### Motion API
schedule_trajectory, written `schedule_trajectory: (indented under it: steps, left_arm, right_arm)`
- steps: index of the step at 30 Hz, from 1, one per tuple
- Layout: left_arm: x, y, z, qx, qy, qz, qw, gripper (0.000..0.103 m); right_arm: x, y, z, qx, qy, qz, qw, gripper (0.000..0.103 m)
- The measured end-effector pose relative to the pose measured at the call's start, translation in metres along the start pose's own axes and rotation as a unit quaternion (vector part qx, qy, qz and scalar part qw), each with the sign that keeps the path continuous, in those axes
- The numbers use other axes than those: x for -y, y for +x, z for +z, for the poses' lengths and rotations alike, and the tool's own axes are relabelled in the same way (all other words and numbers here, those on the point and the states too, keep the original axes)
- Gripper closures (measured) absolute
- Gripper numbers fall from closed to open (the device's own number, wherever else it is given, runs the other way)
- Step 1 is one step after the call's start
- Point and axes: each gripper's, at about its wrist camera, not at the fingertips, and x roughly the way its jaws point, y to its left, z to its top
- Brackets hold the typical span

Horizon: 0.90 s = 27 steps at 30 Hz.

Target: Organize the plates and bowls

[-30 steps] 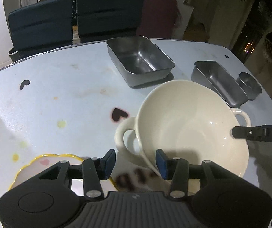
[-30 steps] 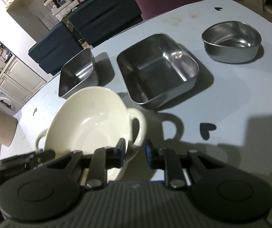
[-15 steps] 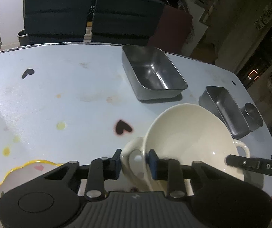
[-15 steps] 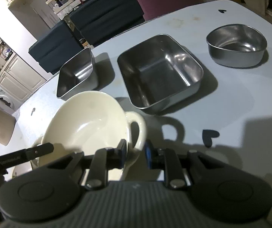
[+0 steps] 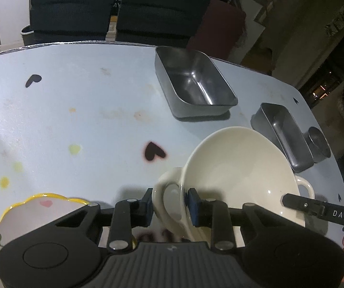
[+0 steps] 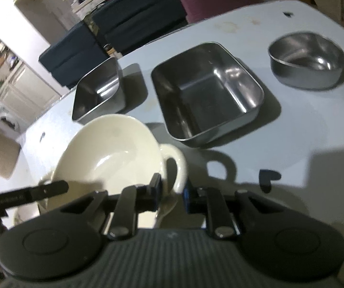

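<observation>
On the tabletop (image 5: 80, 110) | left hand-held gripper (image 5: 169, 202) clamps cream bowl (image 5: 239, 175) handle | right hand-held gripper (image 6: 172, 192) grips the opposite handle (bowl tilted)

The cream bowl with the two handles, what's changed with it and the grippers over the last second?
The left gripper has just been closing and now clamps one handle of the cream bowl, after standing open at its rim. The right gripper stays shut on the other handle. The bowl has shifted slightly in view. The steel trays and the yellow-rimmed plate stayed put.
</observation>
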Motion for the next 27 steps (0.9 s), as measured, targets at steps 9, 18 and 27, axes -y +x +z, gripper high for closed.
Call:
schedule_trajectory:
  steps: [9, 18, 27]
  left_arm:
    - [0.002, 0.003, -0.002, 0.001, -0.001, -0.001, 1.0000, 0.072]
    - [0.002, 0.004, -0.006, 0.019, 0.005, -0.006, 0.9998, 0.072]
    - [0.011, -0.013, -0.012, 0.033, -0.001, -0.003, 0.9995, 0.073]
  right_arm:
    - [0.002, -0.003, 0.000, -0.029, 0.017, 0.002, 0.999, 0.080]
    - [-0.002, 0.000, 0.000, -0.022, -0.003, -0.006, 1.000, 0.079]
    - [-0.002, -0.012, -0.007, 0.003, -0.020, -0.005, 1.000, 0.080]
